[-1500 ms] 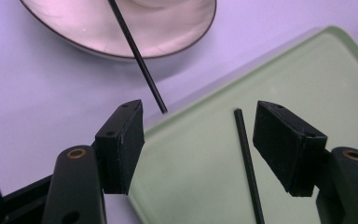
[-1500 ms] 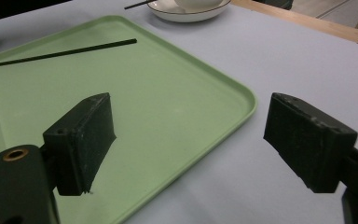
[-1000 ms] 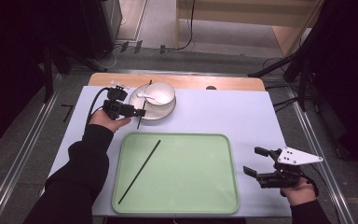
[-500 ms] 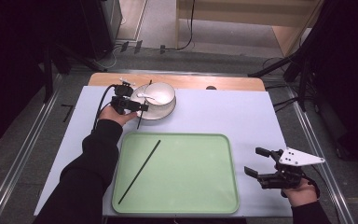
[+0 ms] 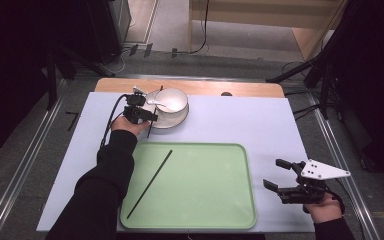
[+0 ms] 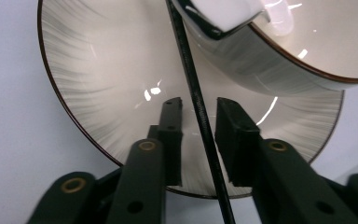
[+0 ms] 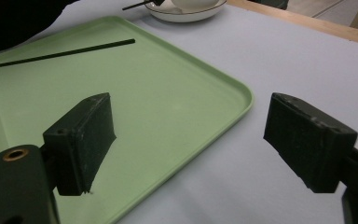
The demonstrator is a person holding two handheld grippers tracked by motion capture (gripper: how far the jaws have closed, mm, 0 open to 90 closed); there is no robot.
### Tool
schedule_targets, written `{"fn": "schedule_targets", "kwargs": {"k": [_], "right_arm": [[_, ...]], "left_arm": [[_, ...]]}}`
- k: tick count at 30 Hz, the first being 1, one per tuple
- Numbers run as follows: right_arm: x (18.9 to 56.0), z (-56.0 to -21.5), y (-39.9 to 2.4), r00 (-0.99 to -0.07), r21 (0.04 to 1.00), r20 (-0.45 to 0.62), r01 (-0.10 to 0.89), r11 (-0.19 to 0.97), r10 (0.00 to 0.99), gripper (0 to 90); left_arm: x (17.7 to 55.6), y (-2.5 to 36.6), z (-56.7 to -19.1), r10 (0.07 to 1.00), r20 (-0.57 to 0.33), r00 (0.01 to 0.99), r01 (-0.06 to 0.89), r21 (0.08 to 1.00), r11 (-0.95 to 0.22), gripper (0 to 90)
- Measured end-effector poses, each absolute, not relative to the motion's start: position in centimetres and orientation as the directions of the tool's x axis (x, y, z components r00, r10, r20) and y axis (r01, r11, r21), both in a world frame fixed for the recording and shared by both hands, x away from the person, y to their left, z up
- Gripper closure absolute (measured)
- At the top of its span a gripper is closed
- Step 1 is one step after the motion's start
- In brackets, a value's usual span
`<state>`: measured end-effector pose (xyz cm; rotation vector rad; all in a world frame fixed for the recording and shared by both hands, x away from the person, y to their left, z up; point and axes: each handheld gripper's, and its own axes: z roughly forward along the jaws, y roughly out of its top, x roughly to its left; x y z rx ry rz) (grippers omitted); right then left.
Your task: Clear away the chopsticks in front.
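A white bowl (image 5: pixel 172 100) with a white spoon (image 5: pixel 160 104) in it sits on a white plate (image 5: pixel 180 120) at the far left of the table. A black chopstick (image 5: pixel 150 127) slants across the plate's left rim beside the bowl. My left gripper (image 5: pixel 141 114) is at that rim; in the left gripper view the chopstick (image 6: pixel 186 56) runs between its jaws, which stand slightly apart over the plate (image 6: pixel 98 84). A second chopstick (image 5: pixel 150 177) lies on the green tray (image 5: pixel 205 190). My right gripper (image 5: pixel 275 173) hovers open to the right of the tray.
The pale blue mat (image 5: pixel 240 122) covers the table, with a wooden edge (image 5: pixel 240 89) at the far side. In the right gripper view the tray's corner (image 7: pixel 242 93) lies just ahead of the open jaws, the plate (image 7: pixel 186 16) far beyond.
My left gripper has moved a little farther and to the right, up to the plate's rim and the leaning chopstick. The right gripper has stayed put.
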<state>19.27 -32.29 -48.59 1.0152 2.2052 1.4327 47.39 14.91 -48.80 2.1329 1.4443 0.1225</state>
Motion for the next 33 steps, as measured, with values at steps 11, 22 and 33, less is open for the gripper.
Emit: {"fn": "schedule_targets", "kwargs": {"k": [11, 22, 33], "right_arm": [[19.2, -48.6, -32.4, -0.695, 0.889, 0.112, 0.389, 0.241, 0.71, 16.6], [19.2, -48.6, -32.5, -0.693, 0.891, 0.114, 0.389, 0.236, 0.712, 16.6], [19.1, -48.6, -32.5, -0.691, 0.891, 0.111, 0.388, 0.237, 0.715, 16.6]], "left_arm": [[47.7, 14.9, -49.1, 0.917, -0.224, 0.331, 0.864, 0.463, -0.198, 86.0], [47.7, 17.0, -47.5, 0.919, -0.244, 0.309, 0.867, 0.469, -0.166, 86.2], [46.7, 20.5, -45.7, 0.911, -0.25, 0.328, 0.864, 0.47, -0.182, 86.3]]}}
